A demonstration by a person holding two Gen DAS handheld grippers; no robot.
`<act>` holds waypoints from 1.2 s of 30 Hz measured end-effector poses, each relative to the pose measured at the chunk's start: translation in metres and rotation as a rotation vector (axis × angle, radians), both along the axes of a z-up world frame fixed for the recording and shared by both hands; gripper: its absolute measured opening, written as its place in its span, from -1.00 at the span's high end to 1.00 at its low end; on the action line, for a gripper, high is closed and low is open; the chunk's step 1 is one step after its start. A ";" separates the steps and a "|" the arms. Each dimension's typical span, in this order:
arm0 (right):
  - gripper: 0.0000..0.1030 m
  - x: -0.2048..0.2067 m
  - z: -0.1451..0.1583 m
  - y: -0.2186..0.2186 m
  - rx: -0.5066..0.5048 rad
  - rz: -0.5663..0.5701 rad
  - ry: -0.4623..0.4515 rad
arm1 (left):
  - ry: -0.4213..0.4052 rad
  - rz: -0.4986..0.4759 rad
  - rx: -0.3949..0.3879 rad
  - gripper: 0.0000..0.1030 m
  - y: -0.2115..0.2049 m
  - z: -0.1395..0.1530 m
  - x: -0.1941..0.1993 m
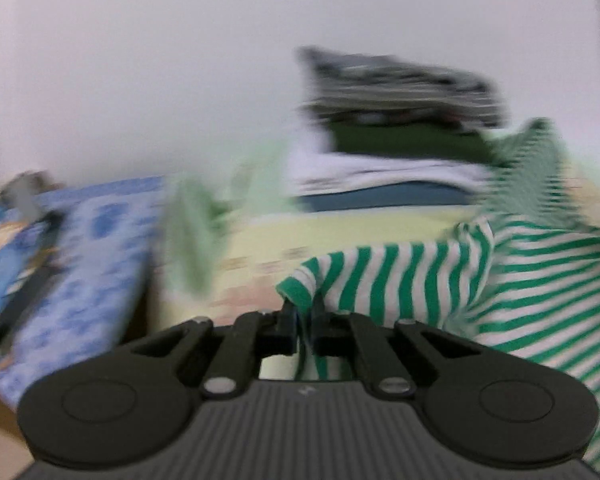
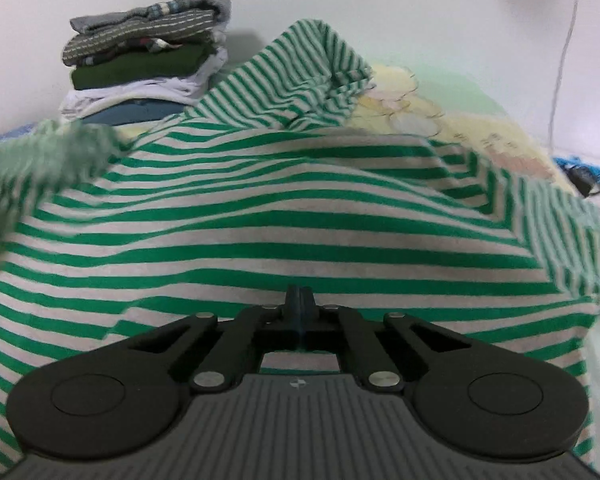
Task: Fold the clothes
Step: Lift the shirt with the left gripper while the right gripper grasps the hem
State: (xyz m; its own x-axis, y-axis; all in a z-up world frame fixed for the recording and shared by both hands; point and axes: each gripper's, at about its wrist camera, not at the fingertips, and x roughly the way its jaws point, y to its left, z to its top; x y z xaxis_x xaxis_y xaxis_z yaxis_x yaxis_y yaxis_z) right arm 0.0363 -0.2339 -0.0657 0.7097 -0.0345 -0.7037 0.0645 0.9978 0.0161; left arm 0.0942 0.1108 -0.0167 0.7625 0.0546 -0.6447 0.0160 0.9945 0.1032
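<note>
A green-and-white striped shirt [image 2: 284, 216] is spread out and lifted above a pale yellow patterned bed cover [image 2: 428, 116]. My right gripper [image 2: 299, 300] is shut on the shirt's near hem, and the cloth billows up in front of it. In the left wrist view, my left gripper [image 1: 303, 312] is shut on a hemmed corner of the same striped shirt [image 1: 400, 280], which trails off to the right. That view is smeared by motion. One sleeve [image 2: 320, 68] stands raised at the back.
A stack of folded clothes [image 2: 148, 60] sits at the back left against the white wall; the same stack [image 1: 396, 120] appears blurred in the left wrist view. A blue patterned cloth [image 1: 92, 256] lies to the left. A white cable [image 2: 560, 64] hangs at the right.
</note>
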 end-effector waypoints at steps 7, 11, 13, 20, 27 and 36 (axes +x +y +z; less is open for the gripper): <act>0.99 -0.008 0.008 -0.034 0.035 -0.090 -0.005 | 0.103 0.068 0.045 0.92 0.025 -0.025 -0.001; 0.47 -0.030 0.012 -0.080 0.043 -0.223 -0.010 | 0.097 0.065 0.058 0.87 0.021 -0.030 -0.002; 0.35 -0.044 0.010 -0.101 0.037 -0.271 -0.004 | 0.095 0.065 0.065 0.77 0.020 -0.032 -0.003; 0.55 -0.051 -0.007 -0.121 0.030 -0.285 0.049 | 0.074 0.111 0.116 0.78 0.021 -0.030 0.001; 0.79 -0.065 0.000 -0.130 0.039 -0.321 0.033 | 0.114 0.226 0.139 0.99 0.047 -0.025 0.004; 0.43 -0.101 0.010 -0.127 -0.010 -0.165 0.075 | 0.190 -0.038 0.025 0.60 0.017 -0.008 -0.095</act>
